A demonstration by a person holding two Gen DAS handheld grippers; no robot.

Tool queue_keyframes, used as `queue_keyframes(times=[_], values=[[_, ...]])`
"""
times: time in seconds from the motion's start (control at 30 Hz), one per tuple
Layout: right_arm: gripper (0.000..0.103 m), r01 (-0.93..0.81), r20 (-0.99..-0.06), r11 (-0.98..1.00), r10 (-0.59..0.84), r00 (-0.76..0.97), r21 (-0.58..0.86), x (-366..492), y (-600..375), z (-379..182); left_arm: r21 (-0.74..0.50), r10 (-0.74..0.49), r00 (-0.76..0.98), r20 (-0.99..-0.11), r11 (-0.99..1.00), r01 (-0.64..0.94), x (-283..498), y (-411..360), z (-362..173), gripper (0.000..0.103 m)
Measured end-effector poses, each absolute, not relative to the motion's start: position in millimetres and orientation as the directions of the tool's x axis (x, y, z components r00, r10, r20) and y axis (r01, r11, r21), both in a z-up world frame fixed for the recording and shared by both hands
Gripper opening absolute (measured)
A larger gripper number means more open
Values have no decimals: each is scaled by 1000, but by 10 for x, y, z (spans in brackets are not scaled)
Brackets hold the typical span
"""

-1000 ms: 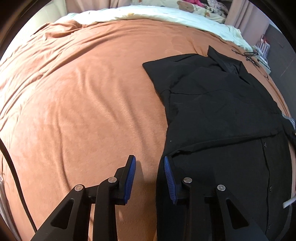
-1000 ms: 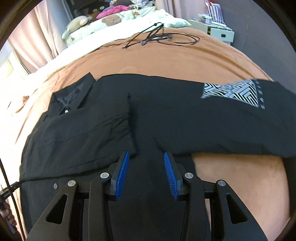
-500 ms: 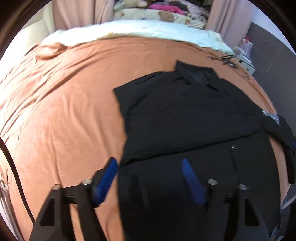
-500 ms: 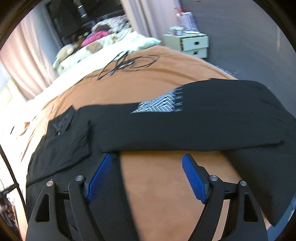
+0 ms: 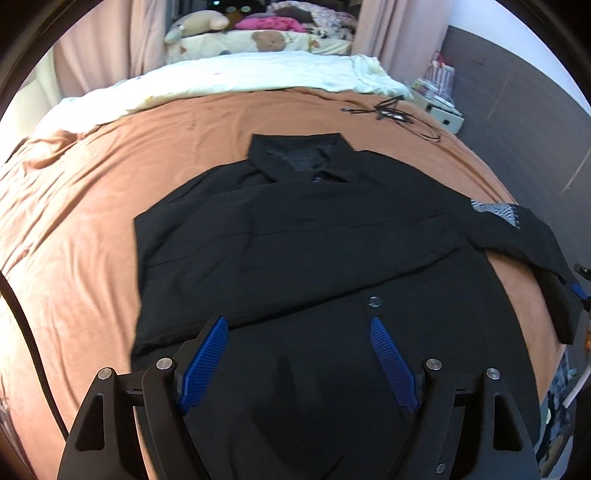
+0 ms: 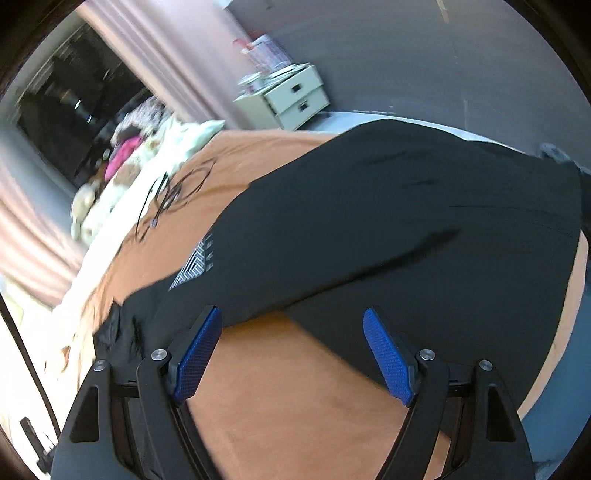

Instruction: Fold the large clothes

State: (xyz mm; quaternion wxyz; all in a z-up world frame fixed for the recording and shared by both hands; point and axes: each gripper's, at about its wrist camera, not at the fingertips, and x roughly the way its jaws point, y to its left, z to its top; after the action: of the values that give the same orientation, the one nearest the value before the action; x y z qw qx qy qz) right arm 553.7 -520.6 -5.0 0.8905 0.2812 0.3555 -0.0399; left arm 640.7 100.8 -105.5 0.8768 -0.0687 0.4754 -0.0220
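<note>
A home bedroom: bed [image 5: 92, 206] with rust-brown cover, stuffed toys [image 5: 195, 26] at its head, pink curtains [image 5: 384, 40], small drawer unit [image 6: 295, 98].

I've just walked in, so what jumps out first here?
A big black shirt lies spread over an orange bedspread, one sleeve folded across its chest and the other, with a white patterned patch, stretched toward the bed's edge. Blue-padded grippers, left and right, hover open above it.
</note>
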Motion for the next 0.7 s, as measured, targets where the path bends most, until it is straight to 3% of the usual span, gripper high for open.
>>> queue_keyframes(times=[0.1, 0.17, 0.33, 0.4, 0.5, 0.53, 0.7], values=[[77, 305, -648, 810, 118, 752, 501, 5551, -5235, -160, -139, -118, 546, -829, 990, 4, 6406, 900, -1071, 81], [66, 312, -648, 792, 133, 750, 524, 5588, -5259, -261, -123, -115, 536, -836, 992, 21, 6429, 871, -1101, 81], [57, 362, -650, 743, 128, 749, 563, 5697, -5365, -480, -114, -105, 523, -846, 993, 17, 6456, 911, -1167, 81], [49, 371, -645, 736, 115, 756, 566, 5735, -5390, -519, -107, -96, 507, -856, 994, 9, 6458, 929, -1223, 81], [21, 374, -635, 720, 119, 763, 585, 5751, -5401, -566, -80, -74, 488, -869, 997, 8, 6455, 946, -1263, 81], [7, 368, -627, 715, 126, 769, 594, 5737, -5412, -563, -72, -67, 486, -871, 997, 7, 6452, 957, -1271, 81], [1, 285, -542, 757, 107, 834, 588, 5556, -5288, -240, -83, -66, 490, -869, 996, -13, 6440, 1017, -1272, 81]])
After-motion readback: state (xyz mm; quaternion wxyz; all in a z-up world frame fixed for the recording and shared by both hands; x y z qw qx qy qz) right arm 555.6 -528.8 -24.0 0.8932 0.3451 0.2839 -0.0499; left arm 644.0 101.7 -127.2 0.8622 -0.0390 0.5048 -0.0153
